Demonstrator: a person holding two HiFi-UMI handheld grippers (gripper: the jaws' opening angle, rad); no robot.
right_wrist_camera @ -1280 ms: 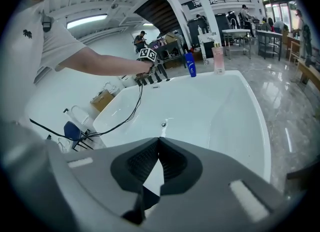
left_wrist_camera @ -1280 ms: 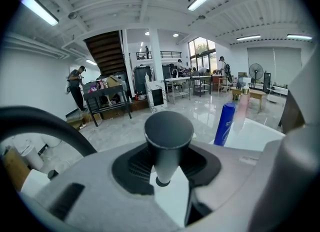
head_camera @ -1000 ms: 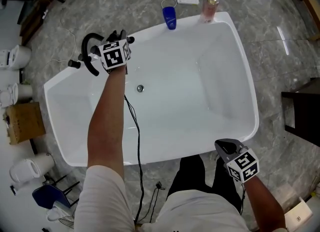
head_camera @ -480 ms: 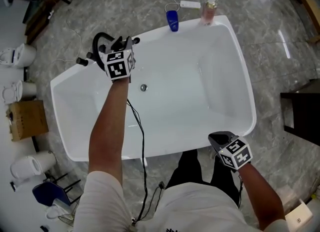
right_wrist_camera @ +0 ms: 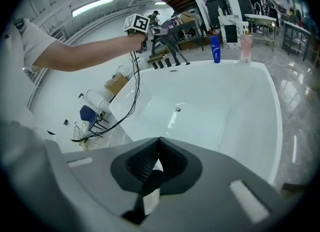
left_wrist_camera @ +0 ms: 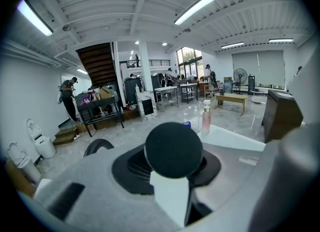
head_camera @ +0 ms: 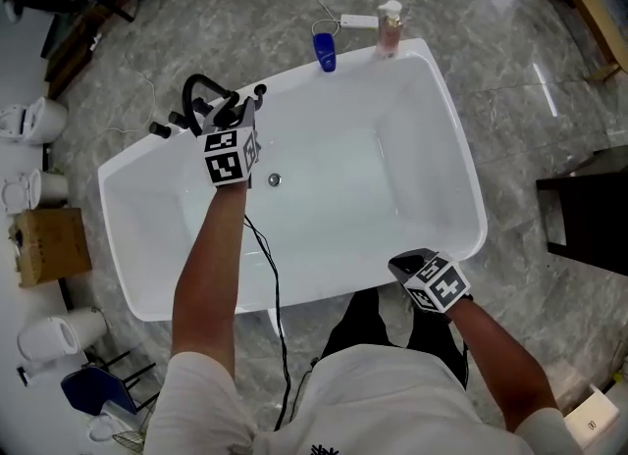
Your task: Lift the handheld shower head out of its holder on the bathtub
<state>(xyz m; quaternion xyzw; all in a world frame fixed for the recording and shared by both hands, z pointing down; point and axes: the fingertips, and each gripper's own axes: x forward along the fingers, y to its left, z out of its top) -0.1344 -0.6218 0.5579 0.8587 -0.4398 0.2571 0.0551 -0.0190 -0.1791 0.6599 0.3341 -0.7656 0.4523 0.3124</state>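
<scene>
L gripper point(head_camera: 238, 112) is clamped on the black shower head point(left_wrist_camera: 173, 150). Its round face fills the gap betw. the jaws in the left gripper view. It's held over the far-left corner of the white bathtub point(head_camera: 453, 139), just beside the black tap set point(head_camera: 201, 103); the holder itself can't be picked out. R gripper point(head_camera: 408, 267) hangs over the tub's near rim, jaws pressed together, nothing in them. Blue bottle point(head_camera: 325, 51) & pink pump bottle point(head_camera: 390, 29) stand on the far rim, well apart from both grippers.
</scene>
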